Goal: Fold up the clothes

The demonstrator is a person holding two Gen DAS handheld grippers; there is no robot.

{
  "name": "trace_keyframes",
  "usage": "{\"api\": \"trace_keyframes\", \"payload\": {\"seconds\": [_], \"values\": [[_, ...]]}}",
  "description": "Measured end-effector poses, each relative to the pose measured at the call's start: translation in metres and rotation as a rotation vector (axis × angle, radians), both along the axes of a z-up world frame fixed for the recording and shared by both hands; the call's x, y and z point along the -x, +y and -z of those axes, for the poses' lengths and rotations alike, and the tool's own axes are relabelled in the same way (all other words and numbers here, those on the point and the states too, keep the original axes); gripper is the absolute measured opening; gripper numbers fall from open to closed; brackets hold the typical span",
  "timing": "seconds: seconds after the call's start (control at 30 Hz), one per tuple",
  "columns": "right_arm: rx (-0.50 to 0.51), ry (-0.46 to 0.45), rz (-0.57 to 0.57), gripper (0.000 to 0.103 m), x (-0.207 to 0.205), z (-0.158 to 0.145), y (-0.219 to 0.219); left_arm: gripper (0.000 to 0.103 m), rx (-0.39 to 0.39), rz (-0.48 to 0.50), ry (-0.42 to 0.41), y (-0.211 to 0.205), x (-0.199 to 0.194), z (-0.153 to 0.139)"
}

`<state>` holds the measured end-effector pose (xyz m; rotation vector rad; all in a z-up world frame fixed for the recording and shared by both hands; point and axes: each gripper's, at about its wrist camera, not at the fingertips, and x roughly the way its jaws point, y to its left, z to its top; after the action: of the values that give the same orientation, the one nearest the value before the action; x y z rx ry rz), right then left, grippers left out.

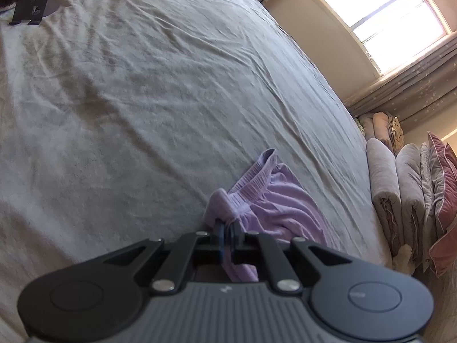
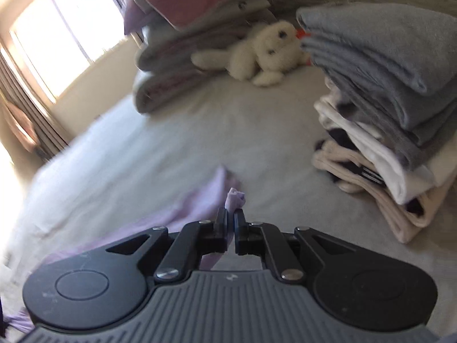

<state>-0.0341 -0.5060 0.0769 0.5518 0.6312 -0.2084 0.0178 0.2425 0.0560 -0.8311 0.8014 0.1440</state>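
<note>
A lilac garment [image 1: 274, 200] with a ribbed waistband lies crumpled on the grey bed sheet [image 1: 142, 100]. My left gripper [image 1: 227, 225] is shut on a bunched corner of it by the waistband, and cloth hangs down between the fingers. In the right wrist view the same lilac garment [image 2: 197, 200] stretches away to the left. My right gripper [image 2: 231, 218] is shut on a small pinched tuft of its edge, which pokes up above the fingertips. The right wrist view is blurred by motion.
A stack of folded clothes [image 2: 394, 108], grey on top, white and pink below, stands at the right. A white plush toy [image 2: 265, 54] lies against folded quilts [image 2: 177, 65]. Rolled bedding [image 1: 400, 194] lines the bed's far edge under a window [image 1: 380, 14]. A black stand [image 1: 31, 3] sits far left.
</note>
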Motion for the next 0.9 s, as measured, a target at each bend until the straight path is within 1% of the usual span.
{"api": "trace_keyframes", "payload": {"seconds": [0.07,0.1,0.17,0.2,0.23,0.27,0.33,0.4,0.43,0.53,0.57,0.6,0.63,0.67,0.77,0.8,0.87,0.9], "values": [[-0.059,-0.089,-0.027,0.005,0.006,-0.008,-0.003,0.004,-0.004,0.003,-0.002,-0.002,0.0,0.0],[-0.066,-0.107,-0.036,0.005,0.007,-0.011,-0.003,0.004,-0.01,0.006,-0.006,-0.003,0.0,-0.001],[-0.018,-0.013,-0.037,0.006,-0.001,-0.005,0.001,0.004,-0.023,0.013,-0.006,-0.005,-0.001,-0.001],[0.036,0.063,-0.036,0.006,-0.006,0.002,0.004,0.004,-0.02,0.013,0.0,-0.005,0.0,0.0],[0.084,0.113,-0.043,0.006,-0.01,0.006,0.008,0.004,-0.017,0.012,0.006,-0.004,0.0,0.002],[0.095,0.126,-0.054,0.006,-0.01,0.008,0.01,0.004,-0.014,0.011,0.011,-0.004,0.0,0.003],[0.026,0.069,-0.074,0.006,-0.003,0.005,0.004,0.004,-0.008,0.004,0.006,-0.002,0.002,0.002],[0.015,0.096,-0.069,0.006,-0.003,0.011,-0.001,0.004,-0.013,0.001,-0.003,0.0,0.004,0.001],[0.041,0.139,-0.062,0.006,-0.004,0.016,-0.002,0.004,-0.011,0.0,-0.001,0.0,0.004,0.001],[0.091,0.186,-0.065,0.008,-0.005,0.022,-0.002,0.004,-0.008,-0.006,0.008,0.002,0.004,0.003],[0.053,0.128,-0.078,0.011,0.0,0.016,-0.004,0.004,-0.009,-0.007,0.011,0.002,0.004,0.004],[-0.008,0.066,-0.084,0.014,0.006,0.01,-0.008,0.004,-0.012,-0.007,0.012,0.002,0.004,0.004],[-0.059,0.019,-0.089,0.014,0.01,0.008,-0.011,0.004,-0.018,-0.006,0.012,0.001,0.003,0.004],[-0.082,0.013,-0.101,0.014,0.009,0.01,-0.013,0.004,-0.023,-0.003,0.013,0.0,0.003,0.004],[0.032,0.199,-0.059,0.014,-0.006,0.026,-0.009,0.004,-0.03,0.006,0.02,-0.003,0.001,0.005],[0.041,0.223,-0.047,0.014,-0.008,0.029,-0.011,0.004,-0.031,0.007,0.022,-0.004,0.001,0.006],[-0.037,0.209,-0.024,0.015,-0.006,0.033,-0.021,0.004,-0.031,0.008,0.022,-0.005,0.0,0.006],[-0.056,0.211,-0.034,0.018,-0.007,0.035,-0.021,0.004,-0.034,0.008,0.021,-0.005,-0.001,0.005]]}}
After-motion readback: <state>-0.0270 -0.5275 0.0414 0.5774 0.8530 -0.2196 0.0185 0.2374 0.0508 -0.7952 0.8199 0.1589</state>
